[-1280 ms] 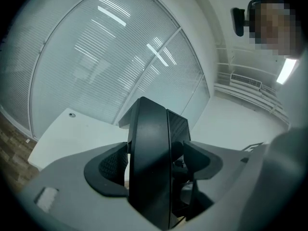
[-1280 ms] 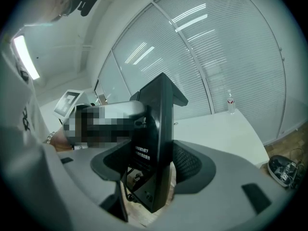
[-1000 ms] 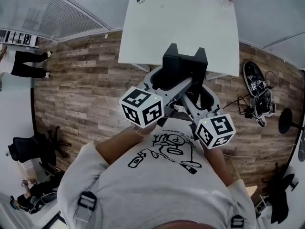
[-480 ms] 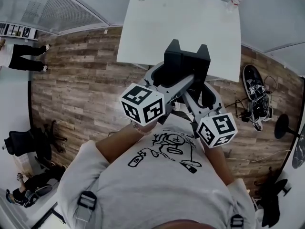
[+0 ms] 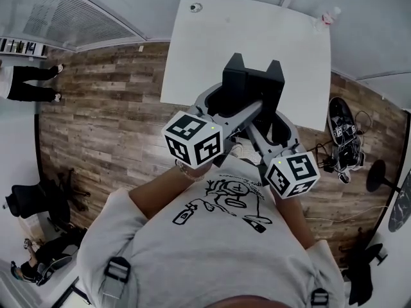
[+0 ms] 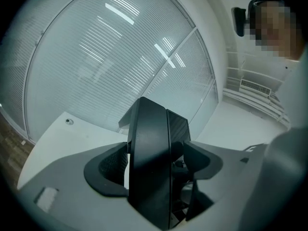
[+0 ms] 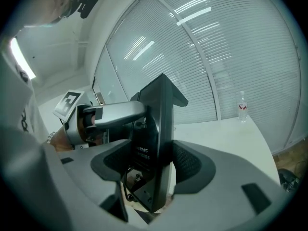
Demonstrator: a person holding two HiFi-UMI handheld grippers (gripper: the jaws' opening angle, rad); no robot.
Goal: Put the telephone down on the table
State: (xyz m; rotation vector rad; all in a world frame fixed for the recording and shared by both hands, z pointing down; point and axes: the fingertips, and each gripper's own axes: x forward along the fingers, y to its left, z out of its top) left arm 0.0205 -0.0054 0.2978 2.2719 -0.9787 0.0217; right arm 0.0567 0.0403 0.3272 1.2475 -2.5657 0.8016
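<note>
Both claws on the telephone [image 5: 250, 85], one from each side. Left claw [image 6: 154, 165]: jaws narrow, pads pressed on the two faces of the black body, which stands on edge between them. Right claw [image 7: 155, 166]: same, clamped on the black slab, with small white print showing on its left face (too small to read).

Position: in the head view the telephone sits over the near edge of the white surface [image 5: 212, 43], top end pointing away from the person, two raised corners up. Contact between telephone and surface: cannot tell, the underside is hidden by the claw bodies.

The marker cubes [image 5: 192, 140] sit close in front of the person's chest, and the claw arms converge toward the telephone. The right gripper view shows the left claw's grey arm reaching in from the left, touching the telephone.

Elsewhere on the surface: small clear bottle [image 5: 331, 15] at the far right corner, small round fitting [image 5: 196, 8] at the far left, both well apart from the telephone. Wood plank floor [image 5: 103, 120] surrounds it. Slatted blinds [image 6: 110, 57] behind.
</note>
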